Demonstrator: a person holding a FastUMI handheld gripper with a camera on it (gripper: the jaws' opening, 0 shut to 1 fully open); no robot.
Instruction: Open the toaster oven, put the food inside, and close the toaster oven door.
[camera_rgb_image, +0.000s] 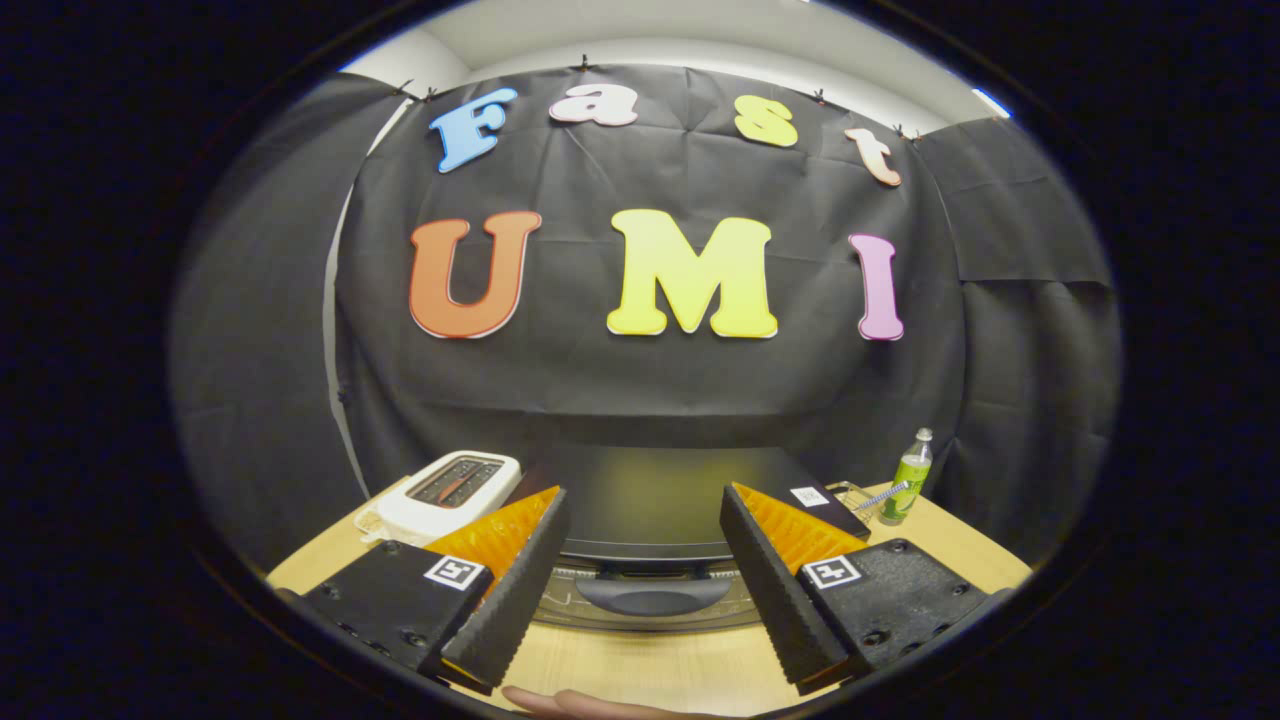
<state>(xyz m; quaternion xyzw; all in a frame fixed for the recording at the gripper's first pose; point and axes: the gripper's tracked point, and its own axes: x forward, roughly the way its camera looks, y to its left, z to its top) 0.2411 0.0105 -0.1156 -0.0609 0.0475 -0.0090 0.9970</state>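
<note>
1. Toaster oven (660, 500) is seen straight ahead of the fingers, on the wooden counter (640, 660), backed against the black cloth wall (650, 390). Dark flat top, seen from above and in front.
2. Door is seen shut; its dark curved handle (652, 594) sits at the top of the glass front, between the two fingers and a little beyond them.
3. Gripper (645, 590) is held above the counter in front of the oven. Fingers are spread wide apart, nothing pinched between them, no contact with the handle visible.
4. A small white tag (808, 496) is seen on the oven top near its right corner.
5. A white pop-up toaster (448, 492) is placed just beside the oven on the left, slots facing up, partly hidden behind the left finger.
6. A green bottle (910, 478) with a pale cap stands upright on the counter to the right of the oven, near the wall. A small clear item next to it cannot be identified.
7. Part of a hand (590, 704) is visible at the near edge of the counter, below the fingers.
8. Food is not identifiable.
</note>
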